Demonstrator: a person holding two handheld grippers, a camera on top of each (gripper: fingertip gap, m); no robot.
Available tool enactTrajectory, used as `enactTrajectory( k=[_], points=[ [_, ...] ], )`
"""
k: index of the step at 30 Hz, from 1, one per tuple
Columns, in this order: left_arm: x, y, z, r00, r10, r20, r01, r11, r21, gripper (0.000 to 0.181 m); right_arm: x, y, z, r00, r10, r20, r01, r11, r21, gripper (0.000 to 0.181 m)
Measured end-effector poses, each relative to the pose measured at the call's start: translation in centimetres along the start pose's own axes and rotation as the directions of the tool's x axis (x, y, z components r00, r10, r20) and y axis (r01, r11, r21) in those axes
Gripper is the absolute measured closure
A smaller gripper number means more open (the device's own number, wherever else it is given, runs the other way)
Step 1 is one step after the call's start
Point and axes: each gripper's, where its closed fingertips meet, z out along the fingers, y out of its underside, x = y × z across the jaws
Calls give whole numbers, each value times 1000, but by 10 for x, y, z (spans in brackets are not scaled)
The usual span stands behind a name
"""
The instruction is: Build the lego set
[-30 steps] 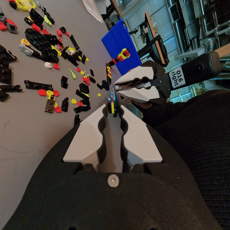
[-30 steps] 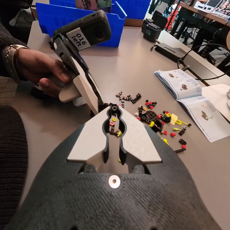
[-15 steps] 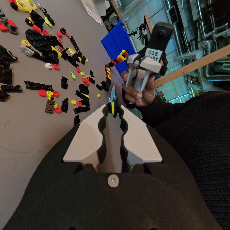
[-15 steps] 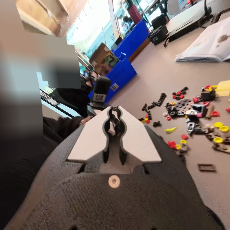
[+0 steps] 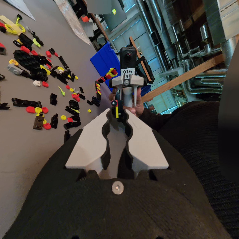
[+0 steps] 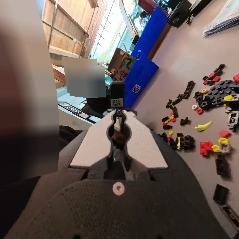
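My left gripper point(image 5: 117, 113) is shut on a small black, yellow and red lego assembly point(image 5: 116, 108) with a white round eye, held above the grey table point(image 5: 25, 148). My right gripper point(image 6: 119, 114) is shut on a small dark grey piece with a round hole point(image 6: 119, 112). The two grippers face each other tip to tip, a short way apart. The right gripper also shows in the left wrist view point(image 5: 126, 82), head-on, held by a hand. The left gripper's camera shows in the right wrist view point(image 6: 117, 95).
Several loose black, red and yellow lego pieces lie spread on the table point(image 5: 42, 80) point(image 6: 201, 129), with a black round plate point(image 6: 222, 93). A red, yellow and black segmented build point(image 5: 107, 77) lies by a blue bin point(image 5: 104, 64). An open booklet point(image 6: 222, 19) lies farther off.
The right gripper rose from beside the left gripper's tip and swung round to face it head-on, still holding its small piece. The left gripper kept hold of its assembly.
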Motion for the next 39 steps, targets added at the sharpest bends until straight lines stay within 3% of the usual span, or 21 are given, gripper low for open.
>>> enactTrajectory(
  k=[1,5,10,32,39],
  points=[
    [2,0,0,1000,5,-7,-5,1000,3,167,2,3,2,999,-38,-26,37,999,-21,177],
    [2,-1,0,1000,12,-4,-12,1000,8,167,7,15,7,978,-181,-102,171,980,-98,177],
    [1,-3,-1,1000,-1,0,1,1000,20,167,8,22,10,963,-243,-120,226,964,-140,177],
    [-8,-3,-1,998,-57,26,57,998,19,167,16,29,12,960,-240,-142,214,960,-180,177],
    [-13,-2,-2,987,-159,11,158,987,25,167,15,22,10,953,-261,-151,240,959,-148,177]
  ],
)
